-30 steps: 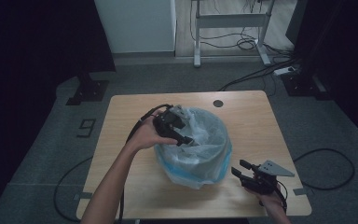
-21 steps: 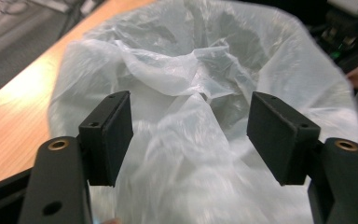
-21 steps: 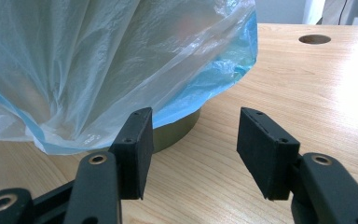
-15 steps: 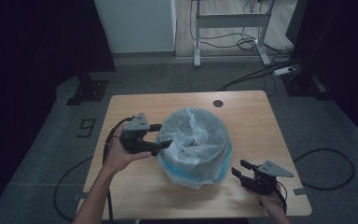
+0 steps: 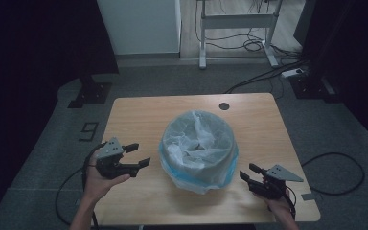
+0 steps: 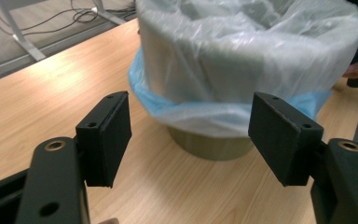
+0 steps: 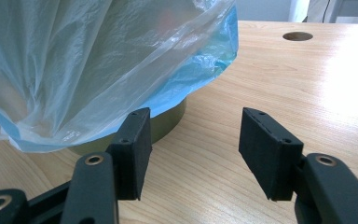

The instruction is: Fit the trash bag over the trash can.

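Both grippers sit released, nothing between their jaws: left gripper (image 5: 138, 155) at nine o'clock of the bin (image 5: 199, 148), right gripper (image 5: 249, 172) at four o'clock. That bag-lined bin stands mid-table (image 5: 139, 115), clear of both.

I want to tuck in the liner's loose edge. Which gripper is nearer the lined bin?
Left, narrowly. The left gripper sits just off the lined bin's left side, jaws open toward it. The right gripper waits at its front-right corner, open, slightly farther off.
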Available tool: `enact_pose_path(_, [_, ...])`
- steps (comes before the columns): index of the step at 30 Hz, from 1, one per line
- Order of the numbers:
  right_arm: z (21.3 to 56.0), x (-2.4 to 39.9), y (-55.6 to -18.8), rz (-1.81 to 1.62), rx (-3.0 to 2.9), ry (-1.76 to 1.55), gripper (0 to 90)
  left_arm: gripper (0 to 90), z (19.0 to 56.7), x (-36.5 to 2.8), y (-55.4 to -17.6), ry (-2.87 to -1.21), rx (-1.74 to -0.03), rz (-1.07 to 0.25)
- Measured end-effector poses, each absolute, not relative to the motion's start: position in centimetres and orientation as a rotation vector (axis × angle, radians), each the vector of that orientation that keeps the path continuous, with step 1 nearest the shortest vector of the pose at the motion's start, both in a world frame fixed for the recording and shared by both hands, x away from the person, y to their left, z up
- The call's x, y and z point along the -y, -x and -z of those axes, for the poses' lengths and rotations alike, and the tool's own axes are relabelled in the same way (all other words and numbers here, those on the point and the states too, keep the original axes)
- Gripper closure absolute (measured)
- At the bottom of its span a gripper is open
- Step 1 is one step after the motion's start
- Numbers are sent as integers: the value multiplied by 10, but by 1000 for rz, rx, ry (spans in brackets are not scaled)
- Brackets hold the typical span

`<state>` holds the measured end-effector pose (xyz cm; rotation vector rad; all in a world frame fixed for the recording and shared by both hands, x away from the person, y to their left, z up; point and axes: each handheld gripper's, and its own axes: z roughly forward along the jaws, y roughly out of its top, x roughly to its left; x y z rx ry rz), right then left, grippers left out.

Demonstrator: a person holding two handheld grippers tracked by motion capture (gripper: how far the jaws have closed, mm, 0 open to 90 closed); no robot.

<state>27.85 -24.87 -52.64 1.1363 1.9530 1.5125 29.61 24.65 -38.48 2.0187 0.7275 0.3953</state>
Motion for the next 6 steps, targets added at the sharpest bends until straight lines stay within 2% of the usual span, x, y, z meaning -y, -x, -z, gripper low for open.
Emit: enact_pose_path(6, [527, 250, -279, -1507, -1942, -1147, 420, 295, 387, -248, -296, -2024, -727, -396])
